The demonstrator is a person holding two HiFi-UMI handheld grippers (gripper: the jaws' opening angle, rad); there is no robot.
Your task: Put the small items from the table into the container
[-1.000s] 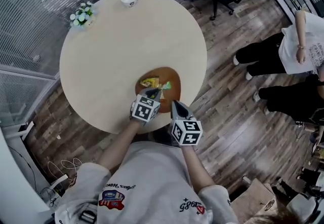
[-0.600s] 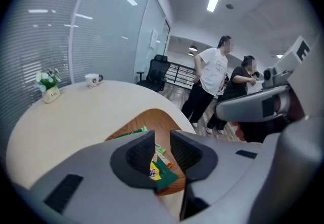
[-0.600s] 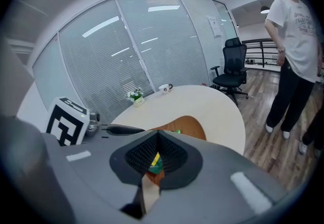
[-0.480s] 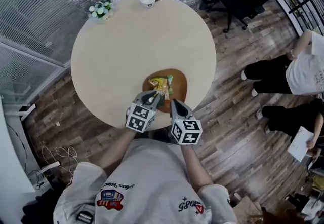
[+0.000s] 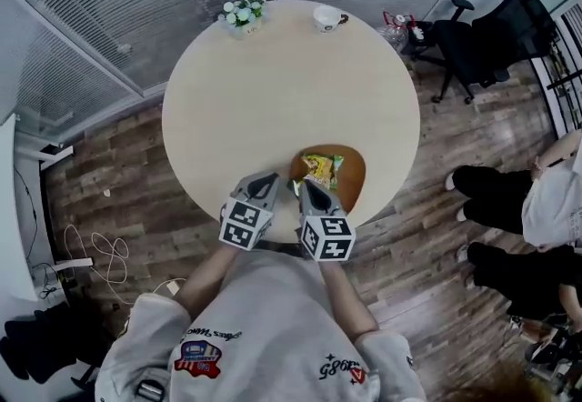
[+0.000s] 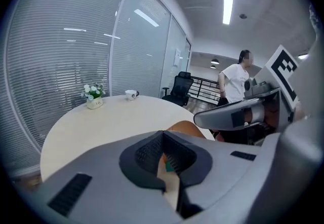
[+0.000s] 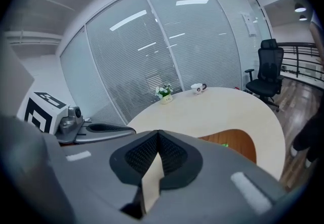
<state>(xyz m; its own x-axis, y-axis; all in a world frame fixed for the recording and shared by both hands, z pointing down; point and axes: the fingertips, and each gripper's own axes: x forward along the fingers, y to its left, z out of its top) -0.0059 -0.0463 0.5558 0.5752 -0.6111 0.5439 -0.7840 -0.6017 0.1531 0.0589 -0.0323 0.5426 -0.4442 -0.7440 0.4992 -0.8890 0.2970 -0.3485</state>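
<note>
Round pale table [image 5: 273, 91] fills mid frame, with blinded glass walls behind. Low centre, the brown container [image 5: 355, 184] holds yellow-green snack packets [image 5: 321, 168]. The left gripper [image 5: 269, 180] and right gripper [image 5: 306, 184] hang just beside it, jaws pressed together on nothing. Only a cup [image 5: 327, 18] and flowers [image 5: 242, 11] remain at the top edge, so gathering looks finished; any withdrawal should avoid clipping the container's rim.

Wood floor [image 5: 118, 177], blinded glass wall [image 5: 109, 0], office chair [image 5: 496, 41]

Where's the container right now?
Head view: the brown tray sits at the near edge of the table, right of centre, just ahead of the right gripper.
</note>
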